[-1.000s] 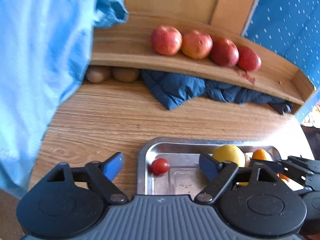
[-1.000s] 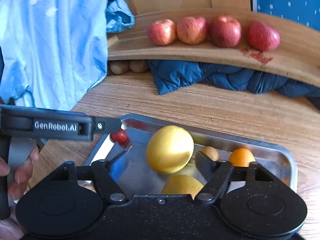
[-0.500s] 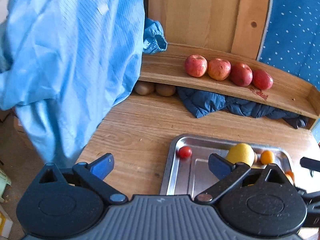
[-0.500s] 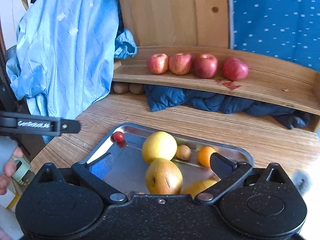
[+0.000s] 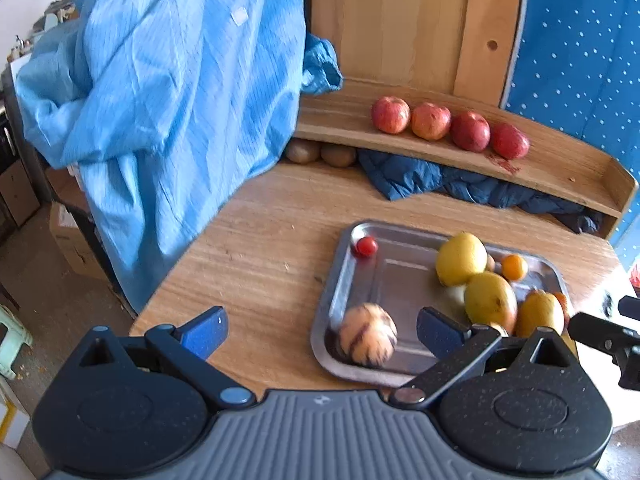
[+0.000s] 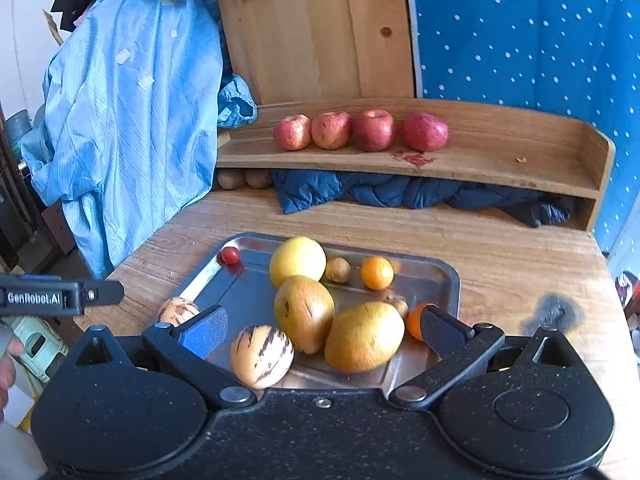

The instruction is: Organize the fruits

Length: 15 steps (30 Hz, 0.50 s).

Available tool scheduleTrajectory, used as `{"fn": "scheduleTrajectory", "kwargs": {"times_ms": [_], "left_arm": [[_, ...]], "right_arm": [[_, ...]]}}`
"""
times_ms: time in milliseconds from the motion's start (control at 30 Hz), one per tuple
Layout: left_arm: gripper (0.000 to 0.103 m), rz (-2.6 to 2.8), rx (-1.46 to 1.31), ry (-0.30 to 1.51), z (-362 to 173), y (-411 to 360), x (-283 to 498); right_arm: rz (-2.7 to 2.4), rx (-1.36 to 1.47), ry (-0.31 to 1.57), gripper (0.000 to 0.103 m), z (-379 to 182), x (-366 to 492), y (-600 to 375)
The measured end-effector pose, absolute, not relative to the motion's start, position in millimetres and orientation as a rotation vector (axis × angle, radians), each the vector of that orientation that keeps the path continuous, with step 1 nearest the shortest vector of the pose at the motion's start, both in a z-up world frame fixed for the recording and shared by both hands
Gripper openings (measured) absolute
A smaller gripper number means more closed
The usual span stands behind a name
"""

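Observation:
A steel tray [image 6: 440,276] [image 5: 400,236] on the wooden table holds mixed fruit: a cherry tomato [image 6: 229,255] [image 5: 366,246], a big yellow fruit [image 6: 297,261] [image 5: 460,258], two yellow-brown fruits [image 6: 304,312], striped pale melons [image 6: 262,356] [image 5: 367,340], small oranges [image 6: 377,273] and a little brown fruit [image 6: 338,269]. Several red apples [image 6: 360,130] [image 5: 448,127] stand in a row on the wooden shelf [image 6: 500,160]. My left gripper [image 5: 320,330] is open, held back over the tray's near left corner. My right gripper [image 6: 320,330] is open above the tray's near side, with nothing held.
A light blue coat [image 5: 160,100] hangs at the table's left edge. A dark blue padded cloth [image 6: 400,192] and two brown kiwis [image 5: 320,153] lie under the shelf. A wooden panel [image 6: 312,36] and blue dotted fabric [image 6: 520,28] stand behind. A hand [image 6: 6,360] shows at the left.
Both grippers have pulled back and up from the tray, so more of the table, the coat and further fruit in the tray have come into view. Both stay open.

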<state>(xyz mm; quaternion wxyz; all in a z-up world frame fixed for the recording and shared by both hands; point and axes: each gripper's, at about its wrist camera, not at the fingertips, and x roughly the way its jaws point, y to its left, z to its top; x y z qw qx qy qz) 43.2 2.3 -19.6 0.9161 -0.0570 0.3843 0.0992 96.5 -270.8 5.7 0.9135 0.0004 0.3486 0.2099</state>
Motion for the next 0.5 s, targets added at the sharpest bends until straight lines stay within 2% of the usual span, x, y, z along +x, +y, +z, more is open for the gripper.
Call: {"fn": "scheduleTrajectory", "kwargs": {"times_ms": [500], "left_arm": [[0.102,0.047,-0.085,0.884,-40,7,27]], "right_arm": [[0.312,0.034,0.823,0.102,-12,55,-251]]}}
